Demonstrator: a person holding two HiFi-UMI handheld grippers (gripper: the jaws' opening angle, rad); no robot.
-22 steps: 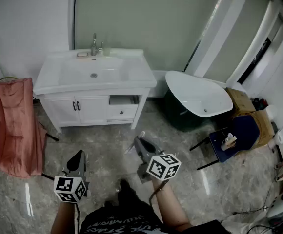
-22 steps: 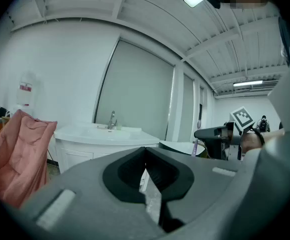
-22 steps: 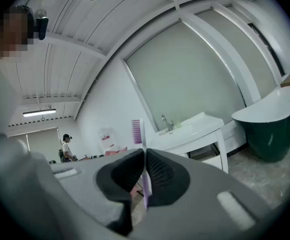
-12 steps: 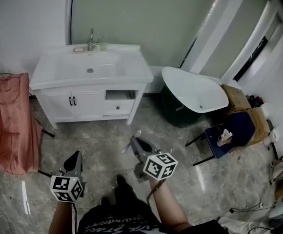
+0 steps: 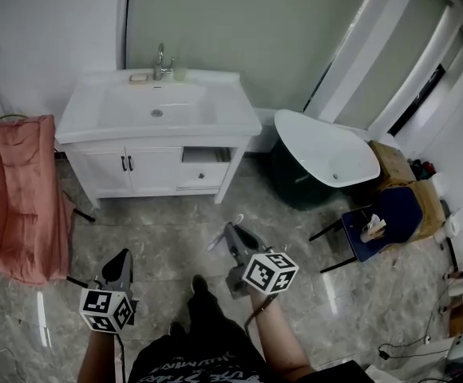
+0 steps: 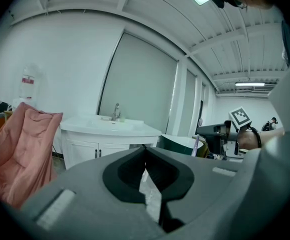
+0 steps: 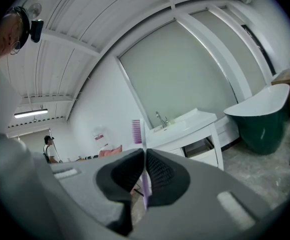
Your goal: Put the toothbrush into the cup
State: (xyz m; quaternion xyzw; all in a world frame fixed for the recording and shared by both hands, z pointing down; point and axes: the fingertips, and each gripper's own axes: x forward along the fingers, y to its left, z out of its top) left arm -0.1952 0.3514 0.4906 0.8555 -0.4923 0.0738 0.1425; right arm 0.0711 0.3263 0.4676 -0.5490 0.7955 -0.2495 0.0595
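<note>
right claw (image 7: 145, 154) gripping slim lilac plastic toothbrush (image 7: 143, 144), long axis pointing up | left claw (image 6: 145, 151) sitting closed, empty | small pale-green cup (image 5: 179, 74) standing well ahead on white vanity surface (image 5: 223, 118); right hand nearer

Overhead plus low views, shared vanity (image 5: 233, 120)

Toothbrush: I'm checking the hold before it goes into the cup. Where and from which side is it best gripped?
Grip the toothbrush on its slim handle, below the bristles, from the sides, as the right gripper holds it: upright, lower end free for the cup.
</note>
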